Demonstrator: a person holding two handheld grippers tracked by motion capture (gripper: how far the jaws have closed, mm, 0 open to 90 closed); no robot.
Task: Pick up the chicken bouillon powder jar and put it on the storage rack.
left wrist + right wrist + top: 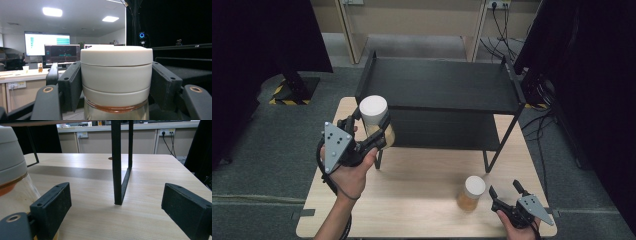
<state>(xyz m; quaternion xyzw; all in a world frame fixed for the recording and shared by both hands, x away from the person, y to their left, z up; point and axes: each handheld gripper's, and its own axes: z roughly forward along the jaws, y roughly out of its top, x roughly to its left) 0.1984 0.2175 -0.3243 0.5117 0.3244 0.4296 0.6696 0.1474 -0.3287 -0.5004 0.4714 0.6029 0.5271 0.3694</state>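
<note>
Gripping the jar (375,120) below its lid, left tool (367,131) probably targets the shelf (439,85); right tool (503,194) gapes idle.

The high view looks forward and down from above the person's side onto the wooden table (422,200) and the black shelf rack (439,85). The left gripper view sits very close behind a white-lidded jar (116,75) and faces level past it into the room, the same jar seen at the rack's left corner (374,117) from above. The right gripper view rides low over the tabletop (140,215), facing the rack's leg (117,170), with a second jar (12,170) close at its left edge, which the high view also shows (472,192).
</note>
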